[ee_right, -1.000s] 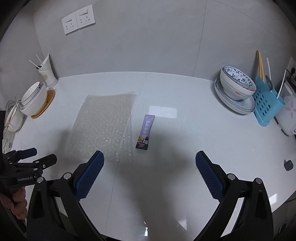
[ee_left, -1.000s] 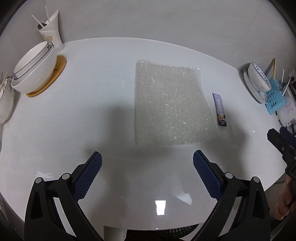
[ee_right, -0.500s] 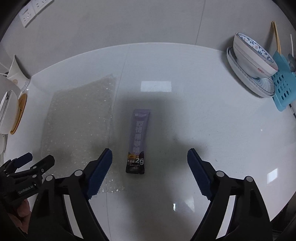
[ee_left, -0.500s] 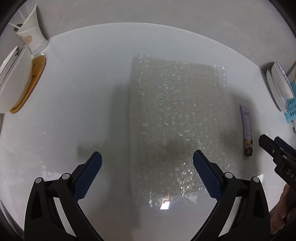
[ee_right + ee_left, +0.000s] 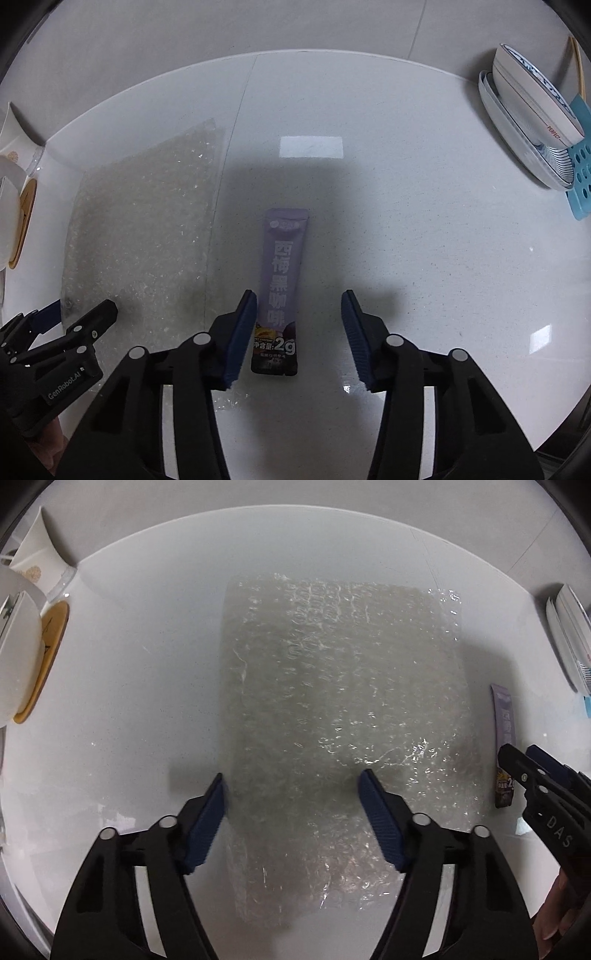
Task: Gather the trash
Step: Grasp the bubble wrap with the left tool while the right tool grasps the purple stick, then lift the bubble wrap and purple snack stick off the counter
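The left gripper (image 5: 291, 775) is spread wide and grasps nothing. Its 2 blue-padded fingers hang low over a sheet of clear bubble wrap (image 5: 343, 716) that lies flat on the white desk (image 5: 140, 672). The left finger sits at the sheet's left edge, and the right finger is over the sheet's middle. Whether the pads touch the sheet cannot be told.

The right gripper (image 5: 299, 295) is also released, its fingers straddling the lower half of a purple sachet (image 5: 282, 266) printed with white characters and "2g". The sachet lies flat, running from 12 o'clock to 6 o'clock, with its dark bottom end nearest the camera. The left finger is just beside the sachet's edge; the right finger stands clear of it.

From the right wrist view, the bubble wrap lies at 9 o'clock of the sachet. A patterned bowl (image 5: 535, 107) stacked on plates leans at 2 o'clock beside a blue perforated rack (image 5: 580, 184). From the left wrist view, a white bowl (image 5: 14, 653) on a wooden coaster (image 5: 48, 653) sits at 9 o'clock.
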A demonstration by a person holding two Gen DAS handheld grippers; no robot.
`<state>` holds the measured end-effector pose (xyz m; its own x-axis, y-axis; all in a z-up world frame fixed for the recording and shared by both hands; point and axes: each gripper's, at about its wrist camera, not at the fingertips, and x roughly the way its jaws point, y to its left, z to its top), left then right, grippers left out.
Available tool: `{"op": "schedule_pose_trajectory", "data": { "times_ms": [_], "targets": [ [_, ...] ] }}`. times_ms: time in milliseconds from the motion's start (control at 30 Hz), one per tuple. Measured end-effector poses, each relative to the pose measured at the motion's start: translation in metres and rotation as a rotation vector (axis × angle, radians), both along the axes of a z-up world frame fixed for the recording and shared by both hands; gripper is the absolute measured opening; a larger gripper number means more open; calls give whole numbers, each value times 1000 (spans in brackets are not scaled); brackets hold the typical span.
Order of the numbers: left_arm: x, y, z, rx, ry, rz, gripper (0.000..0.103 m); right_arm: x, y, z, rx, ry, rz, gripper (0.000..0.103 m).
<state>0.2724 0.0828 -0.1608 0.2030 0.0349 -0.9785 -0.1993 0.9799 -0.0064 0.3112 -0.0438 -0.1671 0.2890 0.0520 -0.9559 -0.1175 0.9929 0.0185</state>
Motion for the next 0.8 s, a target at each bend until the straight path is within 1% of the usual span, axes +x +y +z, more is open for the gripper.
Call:
{"op": "schedule_pose_trajectory", "data": {
  "times_ms": [33, 67, 100, 133, 167, 200, 300, 367, 467, 700, 800],
  "targets": [
    [0, -2, 1, 3, 5, 0, 60, 0, -1, -2, -3, 7, -2, 40],
    [0, -4, 2, 7, 5, -7, 52, -1, -1, -3, 0, 6, -4, 35],
    [0, -8, 3, 8, 1, -19, 39, -2, -1, -3, -7, 1, -1, 26],
    [0, -12, 4, 7, -2, -35, 32, -2, -1, -3, -5, 1, 4, 20],
    [0, -16, 5, 6, 0, -42, 21, -3, -1, -2, 2, 6, 9, 13],
    [-1, -18, 5, -1, 2, -45, 15, -4, 0, -2, 7, 13, 13, 12],
    [-4, -16, 7, -22, -7, -43, 8, -8, -8, -1, 40, 24, 4, 7],
    [-9, -14, 9, -34, -18, -46, 7, -13, -14, 2, 52, 20, 0, 6],
    [-16, -10, 15, -47, -50, -47, 7, -19, -22, 7, 64, 15, -4, 5],
    [-33, -13, 31, -80, -86, -50, 6, -40, -49, 20, 79, -17, -18, 5],
    [-38, -1, 33, -84, -99, -54, 6, -53, -58, 31, 87, -40, -19, 5]
  ]
}}
